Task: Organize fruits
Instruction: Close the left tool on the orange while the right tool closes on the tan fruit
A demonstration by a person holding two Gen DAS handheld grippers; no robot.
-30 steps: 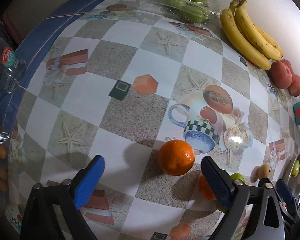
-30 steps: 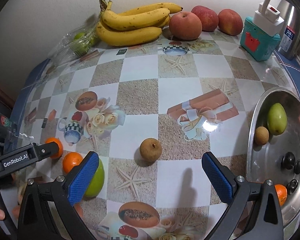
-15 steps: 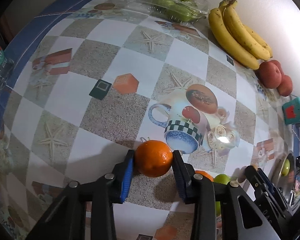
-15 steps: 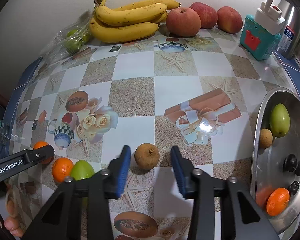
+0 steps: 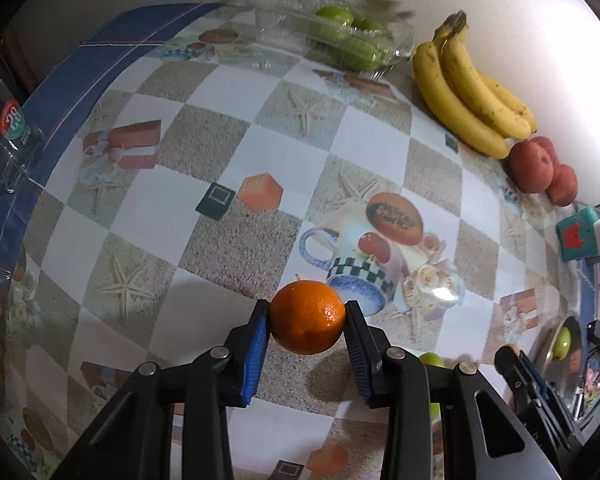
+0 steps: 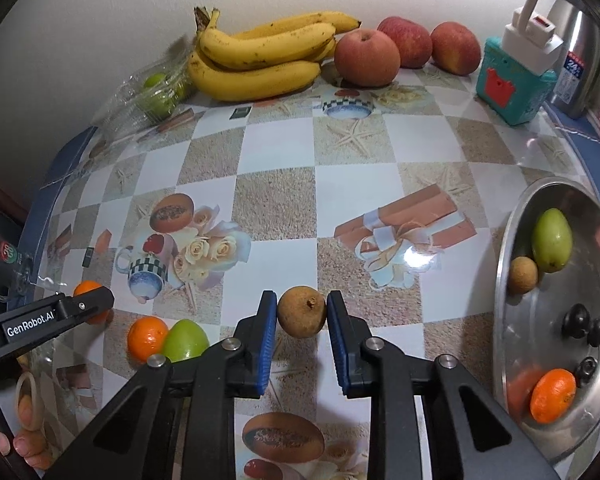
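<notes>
Gleaming orange (image 5: 307,322), dull brown fruit (image 6: 302,311)

A teal toy block (image 6: 514,80) stands beside a steel kettle (image 6: 580,64).

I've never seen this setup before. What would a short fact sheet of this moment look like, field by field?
Left hand-held gripper: shut on an orange
Right hand-held gripper: shut on a small brown fruit
Metal tray: holds a green fruit, a brown fruit and an orange
Loose on tablecloth: one orange touching a green fruit
Along wall: bananas, three apples
</notes>
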